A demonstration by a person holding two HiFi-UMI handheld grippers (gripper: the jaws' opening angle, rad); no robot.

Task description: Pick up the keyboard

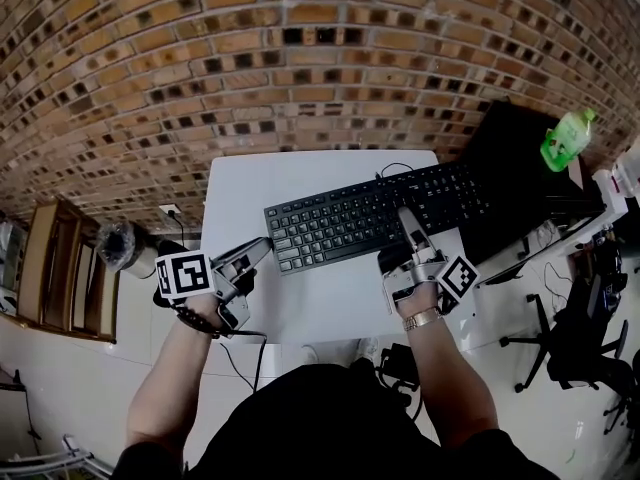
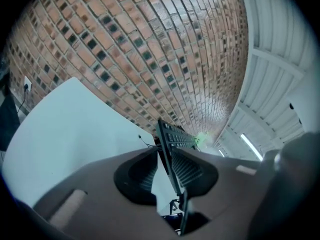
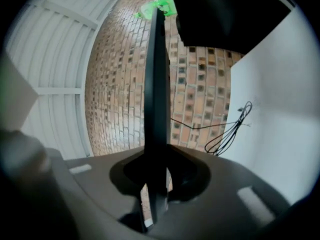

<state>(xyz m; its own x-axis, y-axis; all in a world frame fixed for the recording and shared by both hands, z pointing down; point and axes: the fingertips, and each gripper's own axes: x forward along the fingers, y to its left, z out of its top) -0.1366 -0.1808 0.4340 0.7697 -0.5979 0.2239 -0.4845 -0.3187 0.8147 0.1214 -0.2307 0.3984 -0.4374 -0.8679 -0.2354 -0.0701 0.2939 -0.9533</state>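
Observation:
A black keyboard [image 1: 370, 213] hangs slanted over the white table [image 1: 330, 303], held at both ends. My left gripper [image 1: 262, 253] grips its left corner. In the left gripper view the keyboard [image 2: 172, 139] runs edge-on between the fingers of the left gripper [image 2: 161, 154]; it lies against the right pad, with a sliver of light beside the left pad lower down. My right gripper [image 1: 406, 220] clamps the front edge near the right end. In the right gripper view the keyboard [image 3: 156, 84] stands upright, pinched in the right gripper [image 3: 156, 156].
A brick wall [image 1: 300, 58] rises behind the table. A black monitor [image 1: 515, 168] and a green bottle [image 1: 567, 138] stand at the right. The keyboard's cable [image 3: 230, 129] lies looped on the table [image 3: 280, 109]. An office chair [image 1: 570, 338] is at the right, a wooden cabinet [image 1: 50, 268] at the left.

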